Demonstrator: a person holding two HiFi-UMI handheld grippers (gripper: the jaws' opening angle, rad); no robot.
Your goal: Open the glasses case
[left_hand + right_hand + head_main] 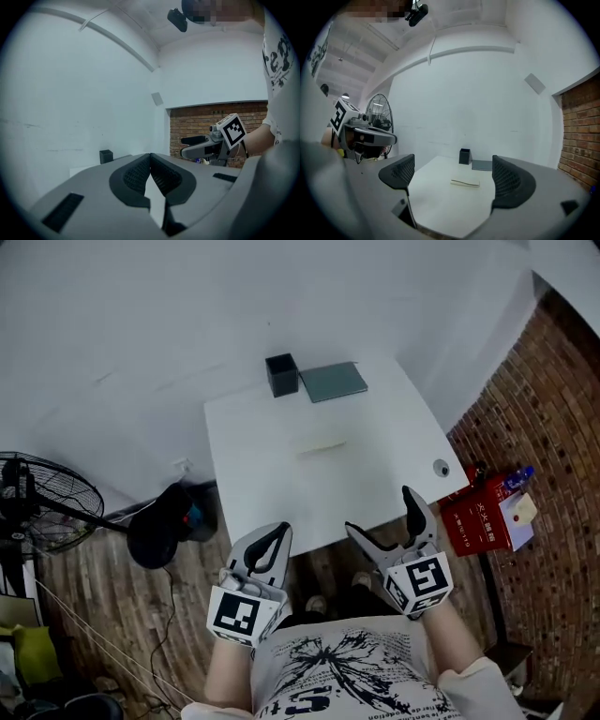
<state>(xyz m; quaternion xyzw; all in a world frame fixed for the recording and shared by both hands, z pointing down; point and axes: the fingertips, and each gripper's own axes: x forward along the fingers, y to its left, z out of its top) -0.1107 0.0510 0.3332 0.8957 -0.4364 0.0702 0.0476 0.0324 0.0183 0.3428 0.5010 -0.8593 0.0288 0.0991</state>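
While both grippers hover at the lower centre of the frame, the left gripper (279, 532) has its jaws pressed together on nothing, and the right gripper (378, 509) has its jaws wide apart. The glasses case (322, 447) lies flat mid-table (246, 442), well apart from both.

The glasses case (322, 447) is pale cream on my white table (253, 493) (nearly one tone). The pen holder (281, 375) is black and the pad (333, 382) grey-green. My left gripper (278, 532) and right gripper (382, 512) are grey, with black-and-white marker cubes. The brick wall (553, 409) is red-brown, and the lettered box (478, 517) is red.
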